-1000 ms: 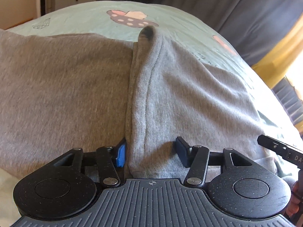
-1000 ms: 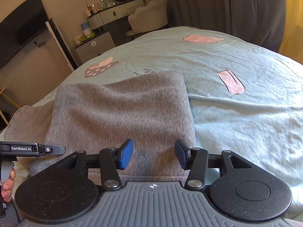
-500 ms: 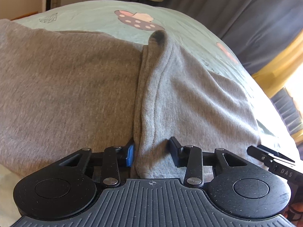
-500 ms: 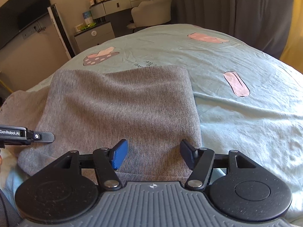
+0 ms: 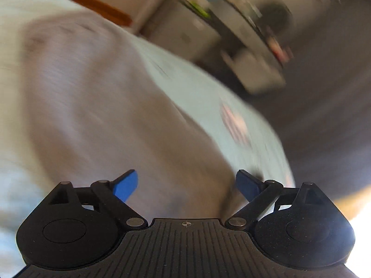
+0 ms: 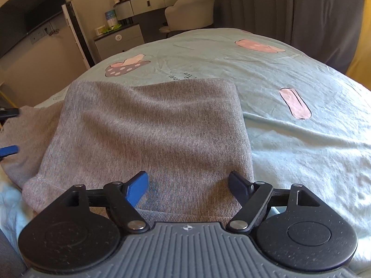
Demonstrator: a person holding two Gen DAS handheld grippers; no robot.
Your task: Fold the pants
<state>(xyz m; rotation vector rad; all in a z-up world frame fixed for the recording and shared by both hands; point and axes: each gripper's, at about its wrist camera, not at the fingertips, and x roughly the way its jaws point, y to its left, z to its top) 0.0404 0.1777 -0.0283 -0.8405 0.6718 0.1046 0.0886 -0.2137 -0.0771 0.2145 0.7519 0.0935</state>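
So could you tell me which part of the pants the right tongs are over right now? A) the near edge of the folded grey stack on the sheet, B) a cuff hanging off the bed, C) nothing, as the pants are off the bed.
A: the open right tongs straddle the near edge of the pants, which lie folded on the sheet.

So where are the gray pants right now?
In the right wrist view, the gray pants lie folded on the mint bedsheet, left of center, under the right gripper.

Left view motion-blurred; right sharp.
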